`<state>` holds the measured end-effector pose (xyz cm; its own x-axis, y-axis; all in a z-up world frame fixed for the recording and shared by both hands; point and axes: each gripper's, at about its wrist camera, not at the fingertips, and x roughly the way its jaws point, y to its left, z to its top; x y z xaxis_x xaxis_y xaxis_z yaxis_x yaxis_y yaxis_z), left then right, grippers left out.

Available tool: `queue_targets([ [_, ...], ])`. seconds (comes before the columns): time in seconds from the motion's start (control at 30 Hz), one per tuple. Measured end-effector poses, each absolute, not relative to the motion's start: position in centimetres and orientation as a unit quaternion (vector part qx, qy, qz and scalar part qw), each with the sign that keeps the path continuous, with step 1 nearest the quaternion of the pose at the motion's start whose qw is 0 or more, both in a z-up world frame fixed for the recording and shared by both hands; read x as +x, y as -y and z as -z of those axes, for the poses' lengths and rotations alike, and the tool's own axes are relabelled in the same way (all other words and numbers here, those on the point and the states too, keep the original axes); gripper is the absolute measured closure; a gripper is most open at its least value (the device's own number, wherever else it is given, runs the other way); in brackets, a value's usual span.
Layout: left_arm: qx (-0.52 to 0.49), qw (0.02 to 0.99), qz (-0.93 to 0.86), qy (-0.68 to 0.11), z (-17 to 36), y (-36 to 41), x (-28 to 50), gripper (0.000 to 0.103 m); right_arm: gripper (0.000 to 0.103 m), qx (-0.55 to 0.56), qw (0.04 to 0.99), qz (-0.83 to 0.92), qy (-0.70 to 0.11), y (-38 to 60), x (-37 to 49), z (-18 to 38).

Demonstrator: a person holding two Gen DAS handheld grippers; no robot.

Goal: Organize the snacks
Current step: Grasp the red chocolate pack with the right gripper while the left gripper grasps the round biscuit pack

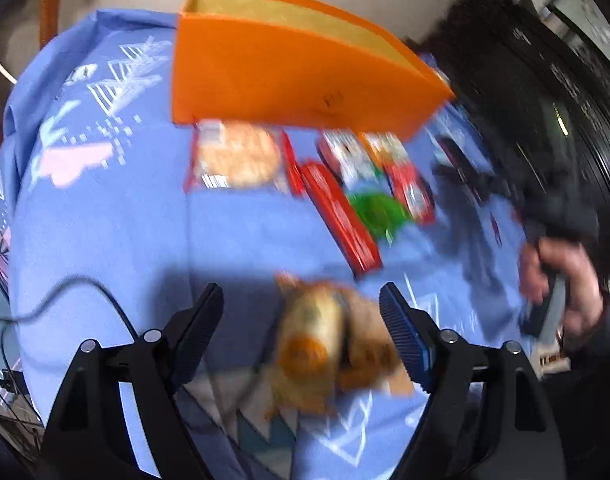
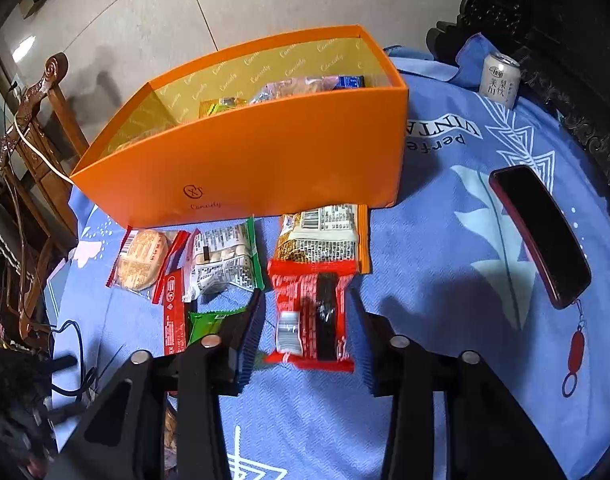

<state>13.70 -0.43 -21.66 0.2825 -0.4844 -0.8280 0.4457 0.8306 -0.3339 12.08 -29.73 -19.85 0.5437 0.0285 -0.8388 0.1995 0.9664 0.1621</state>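
Orange box [image 2: 265,160] (faint script logo), "perfe VINTA" cloth [image 2: 445,136], left gripper [image 1: 305,312] and right gripper [image 2: 309,320] spread.

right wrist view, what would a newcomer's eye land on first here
The big orange box at the back of the blue tablecloth, with a few snacks already inside. Next, the row of snack packets in front of it, with the red packet lying between the open fingers of the right tool.

- Your left wrist view is motion-blurred; the brown snack packet [image 1: 329,344] shows no readable print.
- The orange box [image 2: 257,160] wall hides most packets inside.
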Motion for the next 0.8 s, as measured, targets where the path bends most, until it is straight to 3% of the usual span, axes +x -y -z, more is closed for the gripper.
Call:
queue_targets([
  [0.17, -0.021, 0.821, 0.261, -0.508, 20.9, 1.1, 18.6, 0.025, 0.066, 0.13, 0.864, 0.048, -0.485, 30.1, 12.4, 21.0],
  [0.3, -0.016, 0.82, 0.248, -0.516, 21.4, 2.0, 21.8, 0.025, 0.042, 0.133, 0.854, 0.039, -0.501, 30.2, 13.3, 21.8],
  [0.6, 0.024, 0.803, 0.197, -0.562, 26.0, 4.1, 25.7, 0.025, 0.045, 0.094, 0.837, 0.042, -0.538, 29.5, 15.2, 24.5],
  [0.7, 0.034, 0.808, 0.191, -0.556, 26.5, 4.9, 26.2, 0.017, 0.046, 0.059, 0.839, 0.036, -0.539, 28.9, 15.3, 24.8],
  [0.77, 0.045, 0.809, 0.185, -0.556, 26.8, 5.9, 26.2, 0.011, 0.05, 0.033, 0.841, 0.041, -0.539, 28.3, 15.3, 24.9],
  [0.8, 0.057, 0.811, 0.183, -0.553, 26.9, 6.3, 26.0, 0.01, 0.059, 0.022, 0.842, 0.046, -0.537, 28.2, 15.3, 24.9],
])
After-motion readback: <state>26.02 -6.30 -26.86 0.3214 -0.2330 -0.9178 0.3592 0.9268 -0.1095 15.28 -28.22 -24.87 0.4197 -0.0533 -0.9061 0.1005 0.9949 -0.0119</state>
